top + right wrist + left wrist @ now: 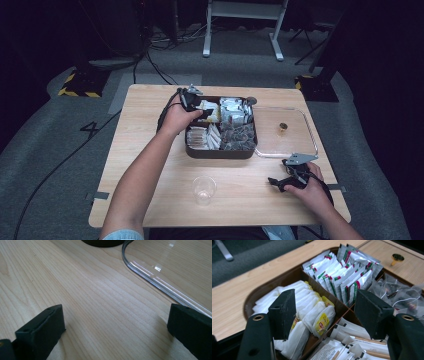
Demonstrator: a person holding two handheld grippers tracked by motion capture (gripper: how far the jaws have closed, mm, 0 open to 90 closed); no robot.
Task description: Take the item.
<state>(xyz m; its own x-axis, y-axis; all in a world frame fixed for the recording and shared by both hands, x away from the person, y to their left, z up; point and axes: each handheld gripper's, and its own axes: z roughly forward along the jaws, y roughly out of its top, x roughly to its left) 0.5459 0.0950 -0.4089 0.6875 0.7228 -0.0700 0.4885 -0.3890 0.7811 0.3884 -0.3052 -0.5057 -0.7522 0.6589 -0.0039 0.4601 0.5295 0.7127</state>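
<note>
Left gripper [324,312]: jaws spread wide, nothing held, poised over the white tea bags [308,307] in the brown divided box [220,151].
Right gripper [115,332]: jaws wide, nothing held, rested on the table [95,302] just beside the clear lid [160,277] rim.
Clear cup [204,189]: stood apart on bare tabletop near the front edge.
</note>
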